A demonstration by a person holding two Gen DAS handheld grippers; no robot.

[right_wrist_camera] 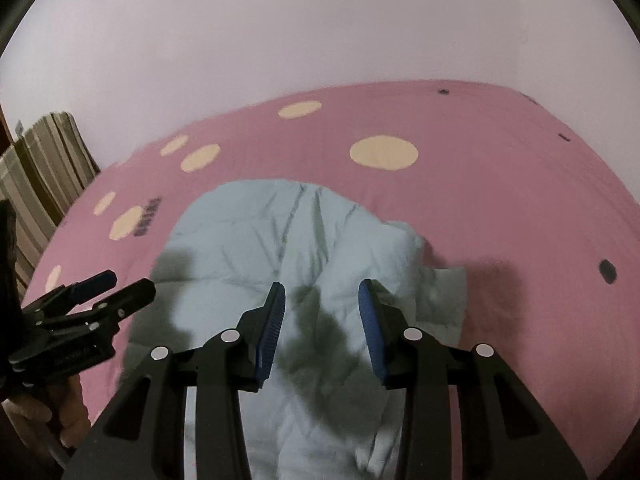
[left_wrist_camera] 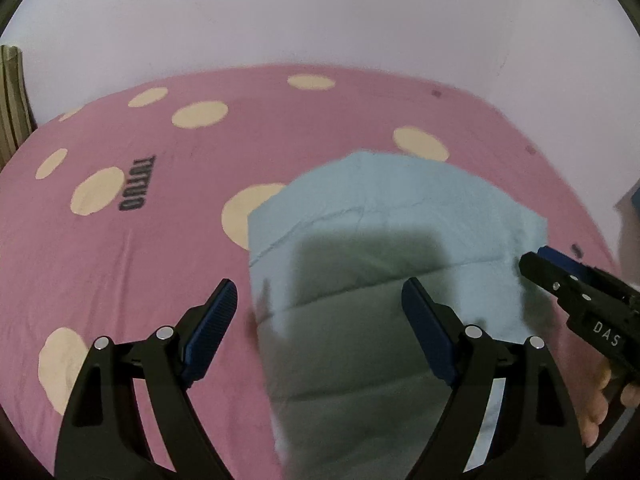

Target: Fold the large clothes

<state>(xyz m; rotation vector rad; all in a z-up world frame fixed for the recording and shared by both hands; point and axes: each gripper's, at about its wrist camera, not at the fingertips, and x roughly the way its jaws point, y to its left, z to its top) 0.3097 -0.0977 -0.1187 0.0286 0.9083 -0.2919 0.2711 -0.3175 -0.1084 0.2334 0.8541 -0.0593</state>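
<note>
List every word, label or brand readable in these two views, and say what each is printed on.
"TUTUO": dark letters on the pink bedsheet, seen turned sideways in the left wrist view.
"DAS": white letters on the body of the right hand-held gripper, near the left wrist view's right edge; it may continue out of sight.
Dark print on the sheet in the right wrist view: too blurred to read.

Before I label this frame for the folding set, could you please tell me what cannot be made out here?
- Light blue garment: near end cut off by the bottom edge in both wrist views; its type is unclear.
- Its right side: partly hidden behind the right gripper in the right wrist view.
- Dark lettering on the pink bedsheet: too blurred to read there.
</note>
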